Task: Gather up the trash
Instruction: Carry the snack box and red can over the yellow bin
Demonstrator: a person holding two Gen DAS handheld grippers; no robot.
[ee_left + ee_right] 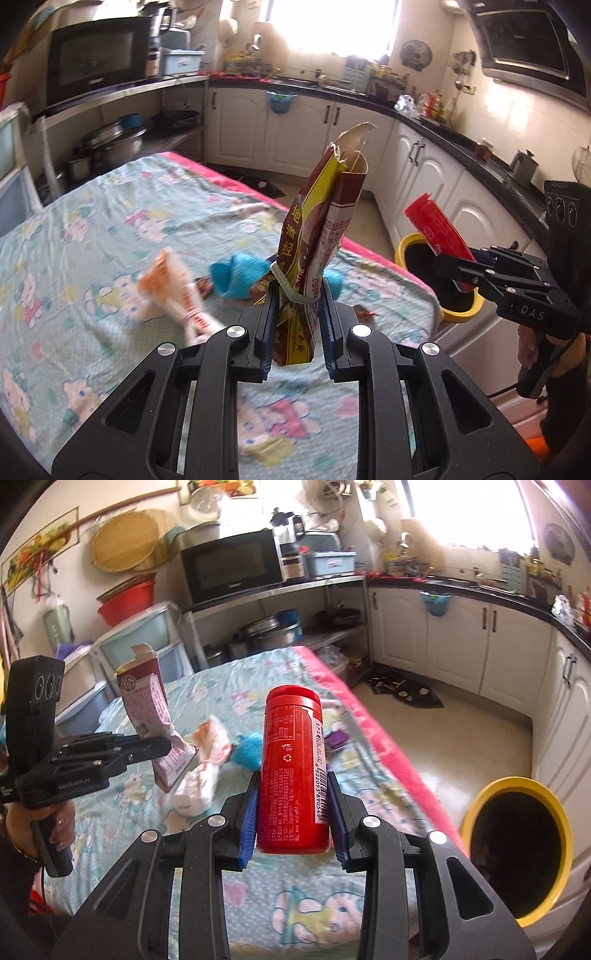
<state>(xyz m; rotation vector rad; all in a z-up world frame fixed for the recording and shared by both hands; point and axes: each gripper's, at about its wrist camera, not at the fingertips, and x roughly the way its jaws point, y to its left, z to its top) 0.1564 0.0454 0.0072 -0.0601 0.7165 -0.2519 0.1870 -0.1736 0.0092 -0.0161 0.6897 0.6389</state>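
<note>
My left gripper (297, 291) is shut on a torn brown and yellow paper carton (317, 236), held upright above the table; it also shows in the right wrist view (147, 705). My right gripper (291, 786) is shut on a red plastic canister (291, 771), also upright; it shows in the left wrist view (437, 230) just above the bin. The yellow-rimmed trash bin (517, 845) stands on the floor right of the table. On the table lie a white and orange wrapper (177, 295) and a blue crumpled piece (240, 275).
The table carries a cartoon-print cloth (92, 240) with a pink edge. White cabinets (424, 166) and a black counter line the right and back. A steel shelf with a microwave (98, 61) and pots stands at the left.
</note>
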